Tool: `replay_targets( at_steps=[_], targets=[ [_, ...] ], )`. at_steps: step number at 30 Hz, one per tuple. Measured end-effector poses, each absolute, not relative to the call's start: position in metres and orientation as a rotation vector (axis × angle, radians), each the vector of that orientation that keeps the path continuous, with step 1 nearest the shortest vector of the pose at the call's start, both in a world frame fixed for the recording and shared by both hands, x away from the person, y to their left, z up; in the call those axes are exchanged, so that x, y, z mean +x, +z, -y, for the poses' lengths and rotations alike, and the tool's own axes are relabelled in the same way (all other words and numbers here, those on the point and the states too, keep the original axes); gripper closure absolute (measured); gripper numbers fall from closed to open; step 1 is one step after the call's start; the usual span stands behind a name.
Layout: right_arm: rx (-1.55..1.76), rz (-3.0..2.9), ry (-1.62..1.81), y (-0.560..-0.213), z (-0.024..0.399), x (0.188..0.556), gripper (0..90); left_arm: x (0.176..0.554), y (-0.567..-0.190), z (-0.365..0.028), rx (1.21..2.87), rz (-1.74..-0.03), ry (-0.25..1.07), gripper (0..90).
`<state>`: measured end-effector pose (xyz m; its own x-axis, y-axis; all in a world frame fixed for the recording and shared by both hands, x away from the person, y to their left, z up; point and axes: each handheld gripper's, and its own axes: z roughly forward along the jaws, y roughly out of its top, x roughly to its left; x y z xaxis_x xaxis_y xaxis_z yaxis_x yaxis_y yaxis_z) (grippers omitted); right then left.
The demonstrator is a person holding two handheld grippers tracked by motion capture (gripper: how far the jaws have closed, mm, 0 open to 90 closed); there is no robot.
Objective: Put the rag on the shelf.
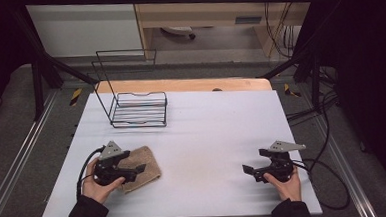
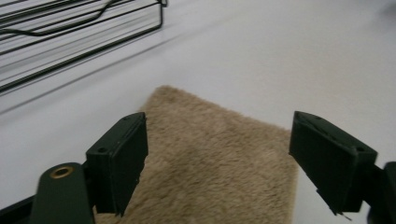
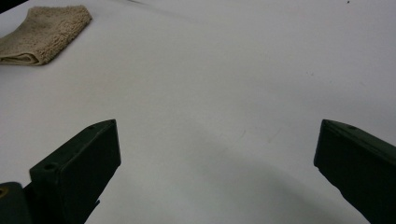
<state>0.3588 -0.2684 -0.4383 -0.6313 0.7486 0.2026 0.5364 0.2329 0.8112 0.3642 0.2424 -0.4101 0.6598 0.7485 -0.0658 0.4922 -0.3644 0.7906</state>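
Dim room, evenly lit white table (image 1: pixel 207 138)

Soft shadows; dark surroundings in the high view; the wire rack (image 2: pixel 70 28) smears with motion blur.

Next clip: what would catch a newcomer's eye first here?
Likely the folded tan towel lying flat near the front left of the white table, with the left gripper poised over it, jaws open. Behind it, at the table's far left, stands an empty black wire rack. The right gripper rests open at front right, over bare table.
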Motion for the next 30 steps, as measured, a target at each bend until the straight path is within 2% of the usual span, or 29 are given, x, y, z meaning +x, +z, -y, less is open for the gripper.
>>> replay_targets(
  at_steps=[13, 23, 30],
  targets=[
    [1.206, -2.277, 1.333, -0.438, 0.26, 0.36, 0.5, 0.381, -0.42, -0.297, 1.966, -1.132, 0.44, 17.2],
    [1.158, -2.296, 1.334, -0.431, 0.236, 0.365, 0.5, 0.385, -0.428, -0.314, 1.936, -1.18, 0.45, 17.3],
    [1.108, -2.336, 1.337, -0.422, 0.2, 0.376, 1.2, 0.384, -0.429, -0.318, 1.919, -1.183, 0.436, 15.6]
  ],
)
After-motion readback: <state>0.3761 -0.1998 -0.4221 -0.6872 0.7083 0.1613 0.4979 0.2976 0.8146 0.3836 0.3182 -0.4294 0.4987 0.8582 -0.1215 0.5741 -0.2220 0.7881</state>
